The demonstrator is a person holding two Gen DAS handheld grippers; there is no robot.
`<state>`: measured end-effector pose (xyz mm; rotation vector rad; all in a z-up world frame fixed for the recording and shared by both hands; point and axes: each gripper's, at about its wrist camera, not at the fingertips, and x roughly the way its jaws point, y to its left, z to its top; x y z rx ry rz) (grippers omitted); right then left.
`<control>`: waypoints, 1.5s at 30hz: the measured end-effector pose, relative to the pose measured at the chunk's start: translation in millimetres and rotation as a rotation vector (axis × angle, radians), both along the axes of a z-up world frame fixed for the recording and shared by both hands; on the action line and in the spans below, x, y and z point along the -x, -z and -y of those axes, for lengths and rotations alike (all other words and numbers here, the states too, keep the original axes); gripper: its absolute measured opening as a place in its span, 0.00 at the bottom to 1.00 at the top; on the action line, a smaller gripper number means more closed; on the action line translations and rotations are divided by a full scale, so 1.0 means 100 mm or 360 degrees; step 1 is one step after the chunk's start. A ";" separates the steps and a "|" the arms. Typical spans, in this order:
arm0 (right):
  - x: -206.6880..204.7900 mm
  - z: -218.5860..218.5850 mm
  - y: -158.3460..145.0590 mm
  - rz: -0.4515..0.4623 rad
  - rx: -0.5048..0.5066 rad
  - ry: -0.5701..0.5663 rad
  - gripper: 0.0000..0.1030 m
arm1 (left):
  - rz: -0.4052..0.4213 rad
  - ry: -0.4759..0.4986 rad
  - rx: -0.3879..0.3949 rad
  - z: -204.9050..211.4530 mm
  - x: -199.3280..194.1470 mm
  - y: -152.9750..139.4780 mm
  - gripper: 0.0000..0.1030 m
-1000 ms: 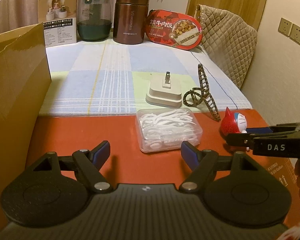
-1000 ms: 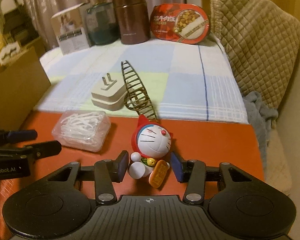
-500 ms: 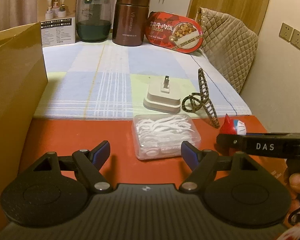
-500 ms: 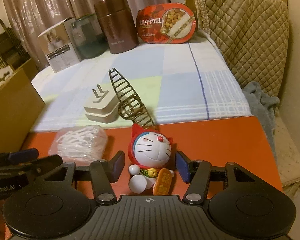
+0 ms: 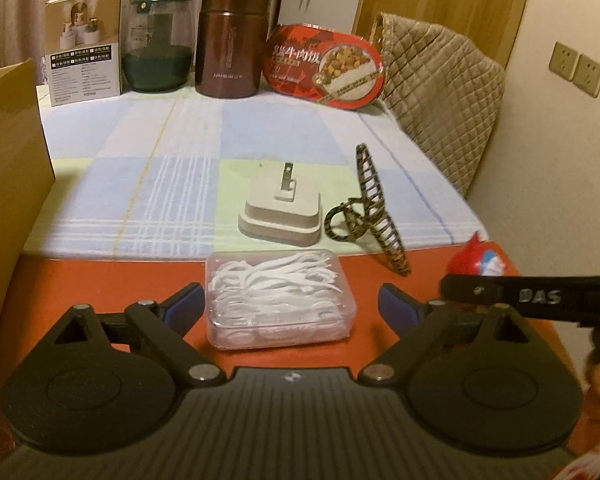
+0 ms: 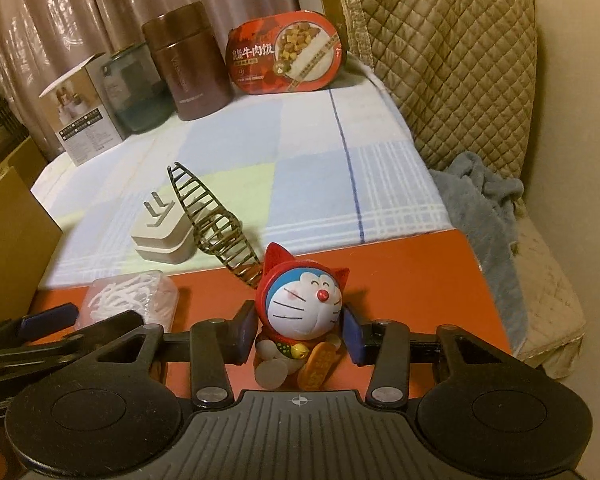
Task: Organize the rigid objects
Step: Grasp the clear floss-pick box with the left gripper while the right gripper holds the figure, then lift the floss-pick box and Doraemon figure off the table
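The clear floss-pick box [image 5: 281, 300] lies on the red worktop [image 5: 100, 284], its near half between the fingers of the left gripper [image 5: 290, 306]. Those fingers stand wide and are opening; the left pad sits just beside the box wall, the right pad clear of it, neither pressing. The cat figurine [image 6: 302, 312] stands upright on the worktop between the fingers of the right gripper [image 6: 298, 336]. These fingers are closing; the pads flank its head and body closely, though firm contact cannot be confirmed.

The left wrist view shows only the figurine's red hood [image 5: 474, 262] behind the right gripper's arm, at the right. The right wrist view shows its full face and, at far right, a grey cloth [image 6: 484, 204] over a quilted seat. Both views show the white plug adapter [image 5: 282, 216] and hair claw [image 5: 374, 208] on the checked bedsheet [image 5: 160, 168] beyond.
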<state>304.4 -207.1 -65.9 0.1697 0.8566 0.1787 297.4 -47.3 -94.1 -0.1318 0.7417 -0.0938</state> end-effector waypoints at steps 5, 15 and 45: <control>0.00 0.00 0.00 0.0004 0.0001 -0.0002 0.40 | -0.0068 -0.0026 -0.0032 -0.01 -0.12 0.12 0.89; 0.00 -0.09 0.02 -0.0004 0.0011 -0.0100 0.40 | -0.0038 0.0026 -0.0096 0.00 -0.07 0.16 0.82; 0.05 -0.30 0.17 0.0034 0.0032 -0.0286 0.42 | 0.0009 0.0108 -0.0202 -0.15 0.66 0.20 0.83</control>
